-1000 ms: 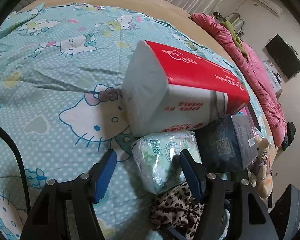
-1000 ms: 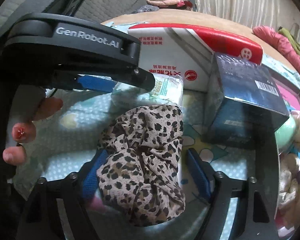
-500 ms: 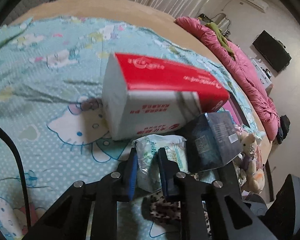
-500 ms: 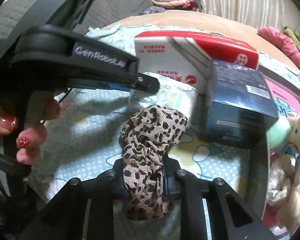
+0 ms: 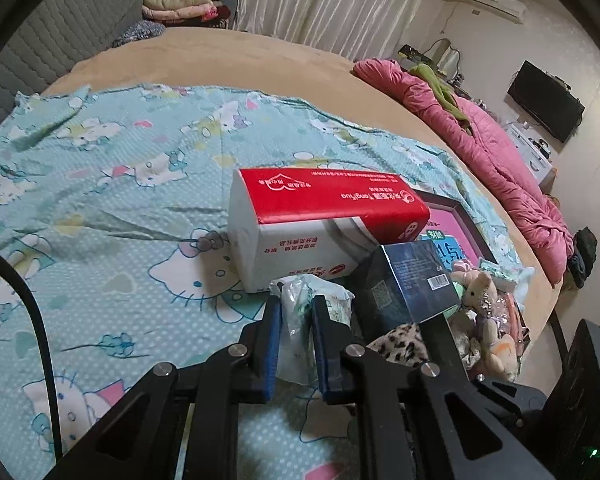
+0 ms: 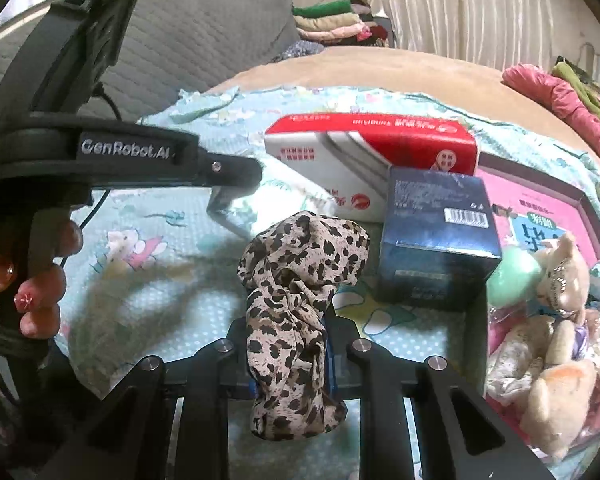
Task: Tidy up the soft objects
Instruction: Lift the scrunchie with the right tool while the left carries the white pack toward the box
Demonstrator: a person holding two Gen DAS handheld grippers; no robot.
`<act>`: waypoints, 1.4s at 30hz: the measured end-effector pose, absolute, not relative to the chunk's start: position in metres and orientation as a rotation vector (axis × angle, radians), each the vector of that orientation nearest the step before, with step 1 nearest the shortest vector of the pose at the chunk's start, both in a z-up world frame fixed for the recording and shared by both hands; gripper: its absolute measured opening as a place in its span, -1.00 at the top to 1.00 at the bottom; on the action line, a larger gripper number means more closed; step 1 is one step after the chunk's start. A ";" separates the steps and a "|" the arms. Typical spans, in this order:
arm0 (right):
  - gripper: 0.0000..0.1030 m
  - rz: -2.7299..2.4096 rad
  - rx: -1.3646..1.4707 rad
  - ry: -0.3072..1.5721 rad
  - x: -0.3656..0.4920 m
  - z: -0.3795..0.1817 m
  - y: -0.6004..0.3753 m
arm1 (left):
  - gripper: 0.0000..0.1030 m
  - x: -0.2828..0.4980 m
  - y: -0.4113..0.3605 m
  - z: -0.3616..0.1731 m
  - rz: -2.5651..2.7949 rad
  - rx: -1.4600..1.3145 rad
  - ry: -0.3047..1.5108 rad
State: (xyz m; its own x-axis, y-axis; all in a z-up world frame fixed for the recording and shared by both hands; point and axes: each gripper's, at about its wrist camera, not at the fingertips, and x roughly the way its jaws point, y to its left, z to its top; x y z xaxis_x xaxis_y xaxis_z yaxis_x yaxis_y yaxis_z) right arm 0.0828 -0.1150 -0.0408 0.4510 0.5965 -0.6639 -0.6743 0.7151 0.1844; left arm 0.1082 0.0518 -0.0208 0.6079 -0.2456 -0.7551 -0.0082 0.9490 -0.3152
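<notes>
At the lower centre of the left wrist view, our left gripper (image 5: 296, 344) is clenched on a small plastic-wrapped packet (image 5: 300, 320), whose crumpled white and green top sticks up between the blue pads. Just above it in the frame lies the red-and-white tissue pack (image 5: 324, 224) on the cartoon-cat bedsheet (image 5: 100, 200), with a dark blue box (image 5: 404, 288) touching the pack's lower right end.

In the right wrist view our right gripper (image 6: 290, 360) is clamped on the leopard-print cloth (image 6: 296, 304), which bunches above the jaws at the centre of the frame and hangs below them. The blue box sits right of the cloth, and plush toys (image 6: 556, 320) fill the right edge. The left gripper's body crosses the upper left, held by a hand (image 6: 32, 280) with red nails.
</notes>
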 end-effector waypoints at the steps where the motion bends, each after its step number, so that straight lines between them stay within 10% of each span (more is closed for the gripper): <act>1: 0.55 0.788 -0.106 0.766 0.081 -0.038 -0.118 | 0.70 0.106 0.053 -0.019 -0.134 -0.301 0.906; 42: 0.56 0.454 0.289 0.512 0.087 0.056 -0.325 | 0.70 0.111 -0.116 0.078 -0.320 -0.117 0.821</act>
State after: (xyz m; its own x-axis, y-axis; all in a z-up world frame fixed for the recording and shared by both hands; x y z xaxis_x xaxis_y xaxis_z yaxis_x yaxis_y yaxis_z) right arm 0.0869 -0.3249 0.0562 0.7764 0.4843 -0.4032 -0.3431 0.8616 0.3741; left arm 0.1111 -0.1164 0.0778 0.6366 -0.3246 -0.6995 0.2344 0.9456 -0.2255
